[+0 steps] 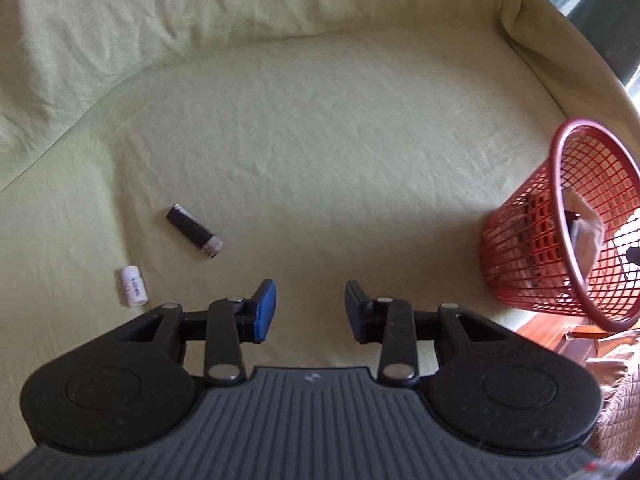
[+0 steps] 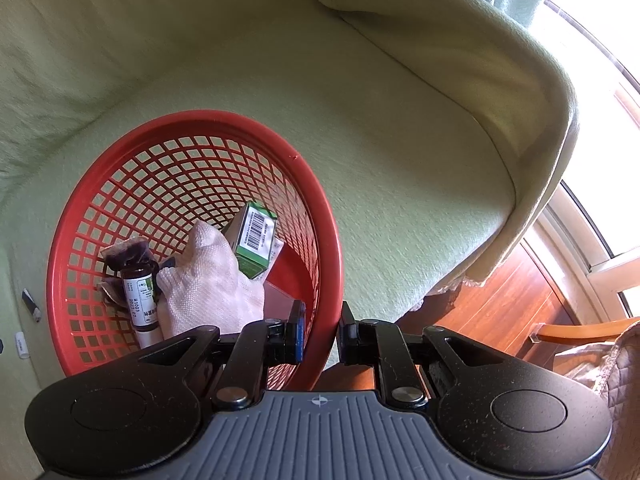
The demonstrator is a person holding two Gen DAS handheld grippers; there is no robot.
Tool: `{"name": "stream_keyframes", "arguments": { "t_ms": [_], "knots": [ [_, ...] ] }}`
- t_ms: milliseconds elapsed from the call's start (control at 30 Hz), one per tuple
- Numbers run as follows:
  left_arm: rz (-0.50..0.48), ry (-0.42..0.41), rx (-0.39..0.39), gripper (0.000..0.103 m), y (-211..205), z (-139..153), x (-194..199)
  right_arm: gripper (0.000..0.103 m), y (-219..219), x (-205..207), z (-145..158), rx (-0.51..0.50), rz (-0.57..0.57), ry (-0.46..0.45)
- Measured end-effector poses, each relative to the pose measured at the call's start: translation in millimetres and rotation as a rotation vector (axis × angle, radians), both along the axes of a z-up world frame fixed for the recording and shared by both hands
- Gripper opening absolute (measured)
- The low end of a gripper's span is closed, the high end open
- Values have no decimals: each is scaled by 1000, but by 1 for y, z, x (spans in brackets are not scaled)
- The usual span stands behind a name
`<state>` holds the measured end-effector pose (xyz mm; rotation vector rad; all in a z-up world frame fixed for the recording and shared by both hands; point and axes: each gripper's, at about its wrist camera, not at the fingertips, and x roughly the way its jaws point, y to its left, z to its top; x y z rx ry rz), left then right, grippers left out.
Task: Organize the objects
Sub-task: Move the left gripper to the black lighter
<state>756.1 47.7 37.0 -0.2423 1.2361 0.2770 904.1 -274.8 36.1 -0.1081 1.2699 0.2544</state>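
A black cylinder (image 1: pixel 195 232) with a clear end and a small white bottle (image 1: pixel 132 286) lie on the pale green sofa cover, ahead and left of my left gripper (image 1: pixel 310 304). That gripper is open with nothing between its fingers. The red mesh basket (image 1: pixel 516 252) stands tilted at the right. My right gripper (image 2: pixel 322 320) is shut on the basket's near rim (image 2: pixel 332 264). Inside the basket lie a green box (image 2: pixel 256 240), a white knitted glove (image 2: pixel 208 280) and a brown labelled bottle (image 2: pixel 140 296). The black cylinder (image 2: pixel 31 304) and white bottle (image 2: pixel 21 345) show small beyond the basket's left side.
The sofa's back cushion (image 1: pixel 200 20) rises behind the seat and its covered armrest (image 2: pixel 500 80) bounds the right side. Past the seat's edge lie a wooden floor (image 2: pixel 500 300), a wooden chair part (image 2: pixel 580 330), a quilted cloth (image 2: pixel 616 368) and a bright window (image 2: pixel 600 20).
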Motion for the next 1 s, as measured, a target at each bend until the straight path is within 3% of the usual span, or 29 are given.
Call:
{"name": "stream_keyframes", "arguments": {
  "t_ms": [533,800,1000],
  "knots": [
    [218,52,29,32,75,-52,-59,12,4,2,-4,-43,-33,21],
    [244,39,39,32,95,-77,-43,13,7,3,-2,-61,-34,25],
    [295,-3,-20,32,121,-103,-13,13,8,5,-3,-72,-49,33]
  ]
}}
